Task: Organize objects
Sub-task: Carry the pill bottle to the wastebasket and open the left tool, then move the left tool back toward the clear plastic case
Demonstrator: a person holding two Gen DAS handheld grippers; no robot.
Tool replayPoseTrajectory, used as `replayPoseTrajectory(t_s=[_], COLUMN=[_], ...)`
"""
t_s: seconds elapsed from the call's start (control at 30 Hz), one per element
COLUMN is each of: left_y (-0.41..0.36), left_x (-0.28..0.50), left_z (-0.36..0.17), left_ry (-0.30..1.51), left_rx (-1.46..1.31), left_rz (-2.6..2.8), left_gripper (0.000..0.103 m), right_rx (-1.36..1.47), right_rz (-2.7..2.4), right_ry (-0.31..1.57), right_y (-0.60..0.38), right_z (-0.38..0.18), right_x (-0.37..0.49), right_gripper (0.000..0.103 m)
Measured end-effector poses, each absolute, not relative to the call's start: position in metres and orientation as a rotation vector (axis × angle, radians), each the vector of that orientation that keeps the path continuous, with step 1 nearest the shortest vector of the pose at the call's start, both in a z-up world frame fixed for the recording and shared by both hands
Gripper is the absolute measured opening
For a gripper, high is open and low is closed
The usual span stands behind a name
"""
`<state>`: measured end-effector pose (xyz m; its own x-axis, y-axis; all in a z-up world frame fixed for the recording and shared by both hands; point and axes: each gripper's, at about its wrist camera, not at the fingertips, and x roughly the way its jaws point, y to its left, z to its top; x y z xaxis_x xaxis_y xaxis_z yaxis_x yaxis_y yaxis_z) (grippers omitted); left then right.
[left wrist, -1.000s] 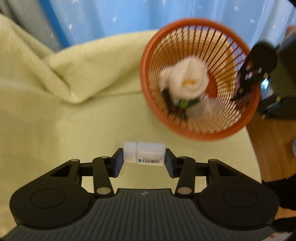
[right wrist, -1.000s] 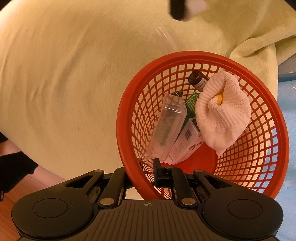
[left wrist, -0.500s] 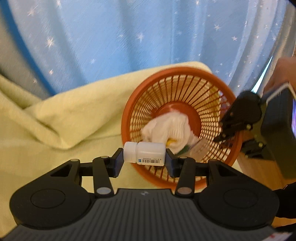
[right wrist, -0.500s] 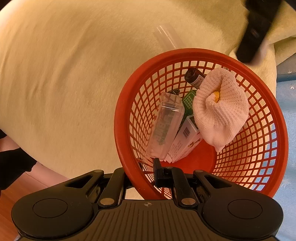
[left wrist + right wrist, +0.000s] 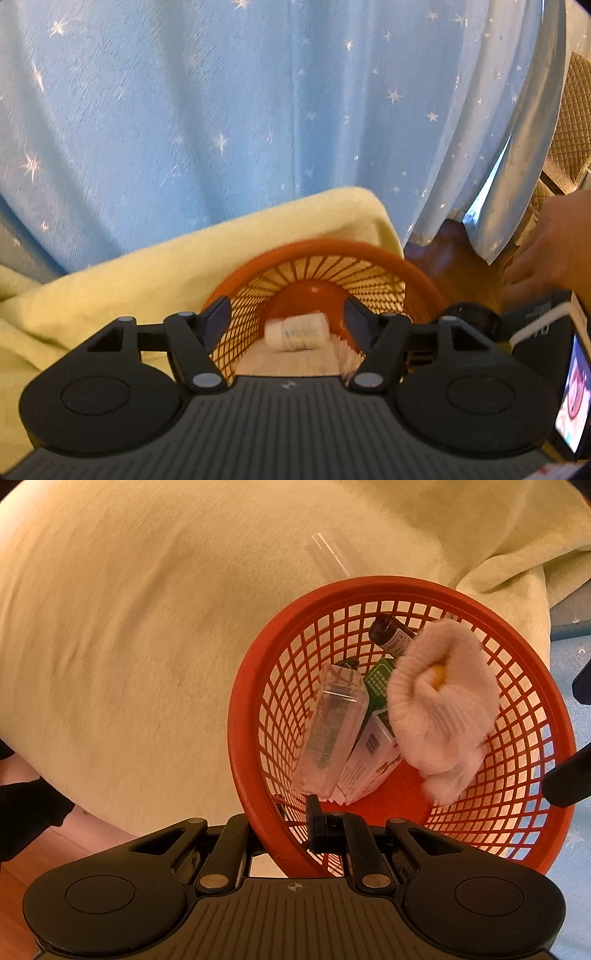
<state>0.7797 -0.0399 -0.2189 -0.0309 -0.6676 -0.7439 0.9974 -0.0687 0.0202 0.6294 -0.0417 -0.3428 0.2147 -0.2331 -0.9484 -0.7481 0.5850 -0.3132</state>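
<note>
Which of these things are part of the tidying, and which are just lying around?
Part of the job:
- orange basket, its rim pinched by the right gripper
- white bottle, just let go as the left gripper opened
- clear case, white cloth, brown bottle, boxes inside

Just lying about:
- yellow blanket
- starry curtain

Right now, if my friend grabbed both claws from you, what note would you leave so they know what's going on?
Left claw: its jaws have just been opening, over the orange basket. The white bottle is loose between them, not pinched, blurred, dropping in.
Right claw: shut on the basket's near rim, holding it.
In the basket: white cloth, clear case, white box, green box, brown bottle.
Left: a clear tube lies on the yellow blanket outside the basket; probably that goes in next.
</note>
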Motion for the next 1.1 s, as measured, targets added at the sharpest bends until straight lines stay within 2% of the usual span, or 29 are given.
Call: replayPoseTrajectory(t_s=[0.67,1.1], left_y=[0.032,0.098], left_x=[0.807,0.826], left_z=[-0.231,-0.27], left_ry=[0.703,0.815], left_rx=[0.68,0.739], left_rz=[-1.297,-1.082], left_gripper=[0.063,0.066], right_rx=[-0.936,-0.944], right_rz=[0.441,0.444], right_ry=[1.35,1.358], right_y=[-0.042,-0.042], right_z=[-0.344,-0.345], right_x=[0.63,0.629], right_gripper=[0.008,0.008])
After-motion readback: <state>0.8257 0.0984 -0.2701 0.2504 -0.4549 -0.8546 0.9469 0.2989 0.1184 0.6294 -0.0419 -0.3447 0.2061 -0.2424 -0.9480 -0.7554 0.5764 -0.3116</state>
